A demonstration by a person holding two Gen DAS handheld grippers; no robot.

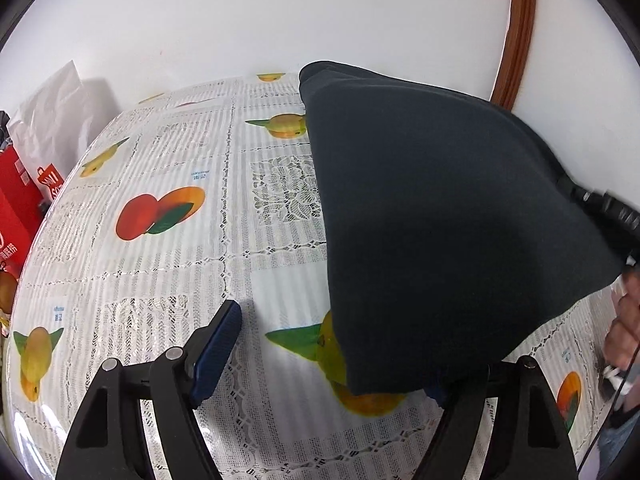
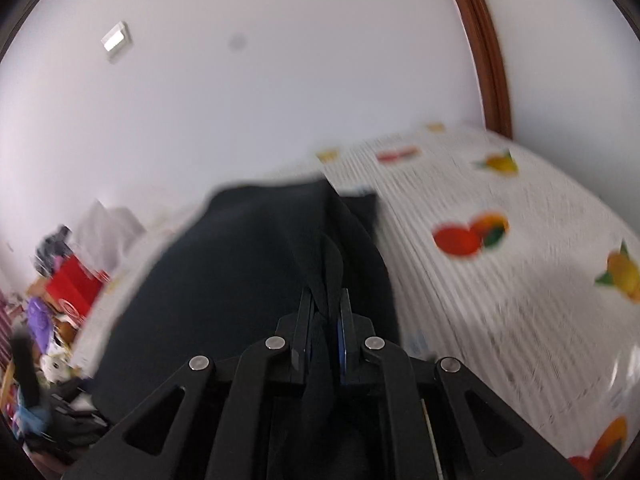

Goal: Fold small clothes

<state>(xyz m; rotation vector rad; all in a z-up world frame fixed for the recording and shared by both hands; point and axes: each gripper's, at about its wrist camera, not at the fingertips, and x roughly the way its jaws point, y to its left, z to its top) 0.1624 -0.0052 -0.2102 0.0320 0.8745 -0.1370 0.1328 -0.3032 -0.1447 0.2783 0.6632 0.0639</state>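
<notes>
A dark navy garment hangs lifted above the fruit-print tablecloth. It drapes over the right finger of my left gripper, whose blue-padded left finger stands far apart, so the jaws are open. My right gripper is shut on a bunched fold of the same garment. The right gripper also shows at the right edge of the left wrist view, holding the cloth's raised corner. The right wrist view is motion-blurred.
A red box and a white bag stand at the table's left edge. A brown wooden frame runs up the white wall. Clutter lies off the table's left side. A hand shows at right.
</notes>
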